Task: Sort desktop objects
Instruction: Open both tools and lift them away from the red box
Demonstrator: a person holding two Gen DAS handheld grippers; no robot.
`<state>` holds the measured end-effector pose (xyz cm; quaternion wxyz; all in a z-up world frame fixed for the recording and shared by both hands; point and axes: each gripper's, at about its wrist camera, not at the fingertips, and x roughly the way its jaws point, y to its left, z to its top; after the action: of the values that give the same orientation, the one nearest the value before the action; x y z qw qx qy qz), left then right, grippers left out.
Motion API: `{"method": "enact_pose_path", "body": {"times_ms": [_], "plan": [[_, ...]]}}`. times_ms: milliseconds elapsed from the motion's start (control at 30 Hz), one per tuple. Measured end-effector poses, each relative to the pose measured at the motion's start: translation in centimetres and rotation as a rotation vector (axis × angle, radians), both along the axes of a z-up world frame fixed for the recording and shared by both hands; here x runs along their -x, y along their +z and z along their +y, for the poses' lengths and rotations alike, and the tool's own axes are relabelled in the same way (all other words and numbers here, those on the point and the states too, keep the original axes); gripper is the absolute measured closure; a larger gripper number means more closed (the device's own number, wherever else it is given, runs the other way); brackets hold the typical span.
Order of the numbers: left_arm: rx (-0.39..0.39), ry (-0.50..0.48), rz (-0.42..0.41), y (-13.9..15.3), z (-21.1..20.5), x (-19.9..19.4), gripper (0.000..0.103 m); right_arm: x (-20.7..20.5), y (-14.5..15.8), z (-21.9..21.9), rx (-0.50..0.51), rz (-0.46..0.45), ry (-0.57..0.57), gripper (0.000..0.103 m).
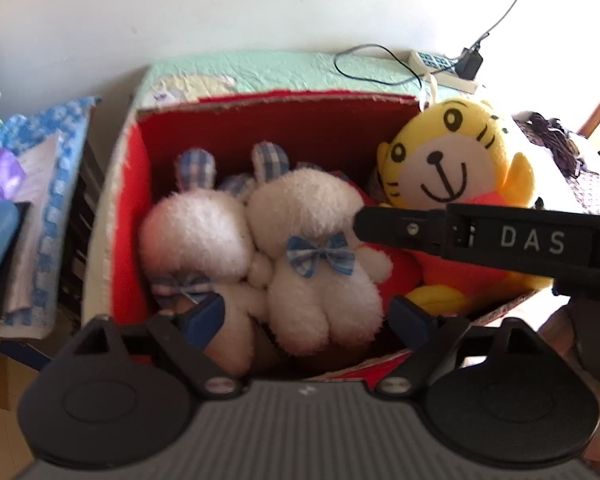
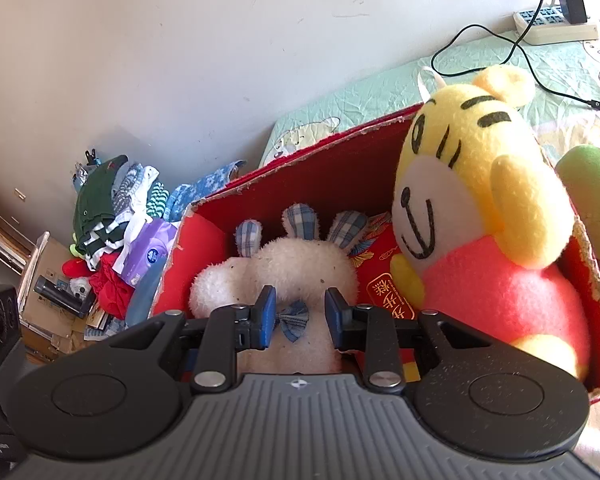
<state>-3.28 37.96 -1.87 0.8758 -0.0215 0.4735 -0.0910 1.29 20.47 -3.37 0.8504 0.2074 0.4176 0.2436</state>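
Note:
A red cardboard box holds two white plush bunnies with checked blue ears and a yellow tiger plush in a pink shirt, leaning in its right corner. My left gripper is open wide over the box's near edge. The right bunny's lower body lies between its blue pads without touching them, and the left bunny lies beside it. My right gripper reaches in from the right, its jaws narrowly apart. The bunny's blue bow shows through the gap, and nothing looks pinched.
The box sits on a mint-green quilt against a white wall. A power strip with a charger and black cable lies behind it. A green plush sits right of the box. Clothes and clutter are piled to the left, with folded cloths.

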Motion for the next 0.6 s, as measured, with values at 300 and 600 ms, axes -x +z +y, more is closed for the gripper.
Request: {"method": "enact_pose_path", "body": {"times_ms": [300, 600], "plan": [[-0.020, 0.042, -0.005, 0.8, 0.5, 0.7, 0.010, 1.1, 0.6, -0.2, 0.007, -0.020, -0.007, 0.072], [-0.036, 0.069, -0.033, 1.4, 0.5, 2.1, 0.005, 2.8, 0.7, -0.7, 0.011, -0.029, -0.032, 0.072]]}}
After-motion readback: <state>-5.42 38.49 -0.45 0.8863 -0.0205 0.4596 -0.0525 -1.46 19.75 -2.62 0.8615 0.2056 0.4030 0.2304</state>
